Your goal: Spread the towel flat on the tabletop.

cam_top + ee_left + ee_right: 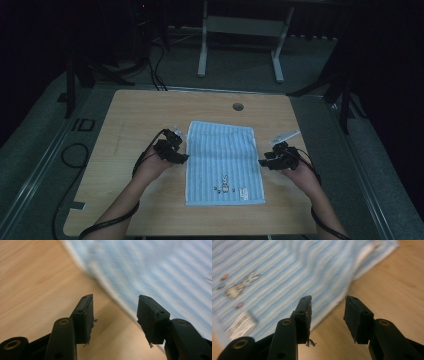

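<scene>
Blue-and-white striped cloth, a small towel [222, 162] with a little rabbit motif near its lower edge, is seen spread flat at the centre of the high view on a pale wooden table [130, 115], its long sides running up and down the frame. The left gripper [184, 158] is held just beside the towel's left edge and the right gripper [262, 163] just beside its right edge, at mid-frame. Both are shown released, jaws parted with nothing between them: in the left gripper view the towel's hem [117, 300] is seen beyond the pads, and in the right gripper view the striped towel [274, 272] lies at upper left.
</scene>
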Tool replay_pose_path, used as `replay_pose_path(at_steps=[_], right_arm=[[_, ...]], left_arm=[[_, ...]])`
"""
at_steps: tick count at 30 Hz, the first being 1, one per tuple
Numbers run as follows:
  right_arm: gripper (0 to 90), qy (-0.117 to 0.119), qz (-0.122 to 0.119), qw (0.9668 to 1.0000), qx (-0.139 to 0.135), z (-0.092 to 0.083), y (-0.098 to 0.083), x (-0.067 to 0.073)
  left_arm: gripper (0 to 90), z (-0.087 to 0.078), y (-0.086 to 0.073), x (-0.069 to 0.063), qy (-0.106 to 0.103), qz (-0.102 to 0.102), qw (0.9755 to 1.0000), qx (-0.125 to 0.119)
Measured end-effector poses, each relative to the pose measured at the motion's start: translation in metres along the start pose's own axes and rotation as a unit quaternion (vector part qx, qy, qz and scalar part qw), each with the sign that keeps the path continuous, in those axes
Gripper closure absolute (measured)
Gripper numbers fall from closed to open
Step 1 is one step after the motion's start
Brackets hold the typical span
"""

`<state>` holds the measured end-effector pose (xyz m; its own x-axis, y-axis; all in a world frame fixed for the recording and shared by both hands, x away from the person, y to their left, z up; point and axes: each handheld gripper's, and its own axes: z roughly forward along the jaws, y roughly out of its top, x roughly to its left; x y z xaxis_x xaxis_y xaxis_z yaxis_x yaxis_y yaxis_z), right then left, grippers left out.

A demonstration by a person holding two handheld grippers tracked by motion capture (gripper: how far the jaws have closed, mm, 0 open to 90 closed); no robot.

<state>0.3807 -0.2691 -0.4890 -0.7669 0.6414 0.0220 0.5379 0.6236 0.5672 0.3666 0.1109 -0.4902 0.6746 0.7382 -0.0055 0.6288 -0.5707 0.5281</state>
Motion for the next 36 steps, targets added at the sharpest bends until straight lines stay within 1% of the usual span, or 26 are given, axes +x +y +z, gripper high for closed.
replay_pose_path(at_steps=[1, 2, 3, 4, 5, 6, 7, 8, 9, 10, 11, 13, 15, 16, 17, 19, 22, 23, 25, 27, 28, 29, 30, 31, 32, 36], right_arm=[[55.0, 0.002, -0.007, 1.0, 0.0, 0.0, -0.002, 0.005], [54.4, 0.004, -0.013, 0.9999, 0.003, 0.001, -0.004, 0.01], [54.4, 0.004, -0.018, 0.9998, 0.004, 0.002, -0.005, 0.014], [54.2, 0.005, -0.027, 0.9996, 0.003, 0.004, -0.008, 0.02], [54.2, 0.008, -0.029, 0.9995, 0.002, 0.005, -0.009, 0.024], [54.2, 0.009, -0.036, 0.9993, 0.0, 0.007, -0.012, 0.03], [54.2, 0.012, -0.041, 0.9991, -0.002, 0.009, -0.014, 0.033], [54.7, 0.016, -0.042, 0.999, -0.003, 0.011, -0.018, 0.039], [54.8, 0.016, -0.044, 0.9989, -0.003, 0.013, -0.02, 0.042], [55.3, 0.015, -0.048, 0.9987, -0.001, 0.016, -0.023, 0.046], [55.5, 0.016, -0.05, 0.9986, 0.003, 0.018, -0.024, 0.048], [55.5, 0.019, -0.051, 0.9985, 0.012, 0.025, -0.027, 0.05], [55.4, 0.012, -0.053, 0.9983, 0.022, 0.031, -0.029, 0.05], [55.0, 0.007, -0.056, 0.998, 0.027, 0.035, -0.029, 0.051], [55.0, 0.009, -0.056, 0.9981, 0.025, 0.036, -0.028, 0.05], [54.6, 0.008, -0.054, 0.9983, 0.021, 0.038, -0.027, 0.047], [53.7, 0.006, -0.054, 0.9982, 0.025, 0.041, -0.021, 0.042], [53.6, 0.005, -0.055, 0.9982, 0.026, 0.042, -0.019, 0.04], [53.3, 0.007, -0.053, 0.9981, 0.03, 0.044, -0.014, 0.034], [53.2, 0.008, -0.05, 0.9982, 0.033, 0.047, -0.009, 0.027], [53.2, 0.009, -0.047, 0.9983, 0.034, 0.05, -0.006, 0.022], [53.3, 0.009, -0.046, 0.9983, 0.034, 0.051, -0.004, 0.019], [53.4, 0.007, -0.041, 0.9985, 0.034, 0.053, 0.0, 0.014], [53.5, 0.007, -0.038, 0.9986, 0.034, 0.054, 0.002, 0.011], [53.4, 0.004, -0.038, 0.9987, 0.035, 0.057, 0.006, 0.006], [53.5, 0.0, -0.031, 0.9987, 0.04, 0.064, 0.018, -0.006]], left_arm=[[45.1, -0.002, -0.001, -0.008, -0.009, 0.015, 0.9998, 0.002], [44.9, -0.003, -0.002, -0.014, -0.014, 0.025, 0.9996, 0.001], [44.5, -0.004, -0.004, -0.025, -0.019, 0.041, 0.999, 0.002], [44.6, -0.004, -0.005, -0.03, -0.026, 0.048, 0.9985, 0.001], [44.5, -0.003, -0.008, -0.039, -0.041, 0.055, 0.9976, -0.003], [44.6, -0.002, -0.01, -0.044, -0.05, 0.058, 0.997, -0.004], [44.6, 0.001, -0.013, -0.051, -0.057, 0.065, 0.9963, 0.0], [44.6, 0.003, -0.014, -0.055, -0.058, 0.071, 0.9957, 0.003], [44.6, 0.008, -0.017, -0.062, -0.064, 0.078, 0.9949, 0.005], [44.6, 0.011, -0.018, -0.065, -0.066, 0.081, 0.9945, 0.008], [44.6, 0.017, -0.02, -0.068, -0.064, 0.087, 0.994, 0.016], [44.6, 0.027, -0.022, -0.07, -0.064, 0.087, 0.9937, 0.028], [44.5, 0.035, -0.023, -0.069, -0.06, 0.086, 0.9938, 0.036], [43.9, 0.036, -0.023, -0.069, -0.059, 0.085, 0.9942, 0.03], [43.6, 0.037, -0.022, -0.067, -0.061, 0.081, 0.9945, 0.027], [43.6, 0.039, -0.02, -0.065, -0.053, 0.083, 0.9947, 0.028], [43.6, 0.042, -0.015, -0.06, -0.047, 0.083, 0.995, 0.03], [43.3, 0.043, -0.012, -0.057, -0.048, 0.079, 0.9953, 0.03], [43.3, 0.046, -0.007, -0.052, -0.046, 0.079, 0.9954, 0.03], [43.1, 0.05, -0.002, -0.045, -0.047, 0.072, 0.996, 0.027], [43.1, 0.051, 0.0, -0.043, -0.045, 0.072, 0.996, 0.026], [43.0, 0.054, 0.004, -0.039, -0.043, 0.067, 0.9965, 0.025], [43.1, 0.055, 0.006, -0.037, -0.043, 0.065, 0.9967, 0.025], [43.1, 0.057, 0.009, -0.033, -0.04, 0.066, 0.9968, 0.022], [43.0, 0.059, 0.011, -0.031, -0.039, 0.063, 0.9971, 0.021], [43.0, 0.065, 0.021, -0.021, -0.034, 0.054, 0.9978, 0.019]])
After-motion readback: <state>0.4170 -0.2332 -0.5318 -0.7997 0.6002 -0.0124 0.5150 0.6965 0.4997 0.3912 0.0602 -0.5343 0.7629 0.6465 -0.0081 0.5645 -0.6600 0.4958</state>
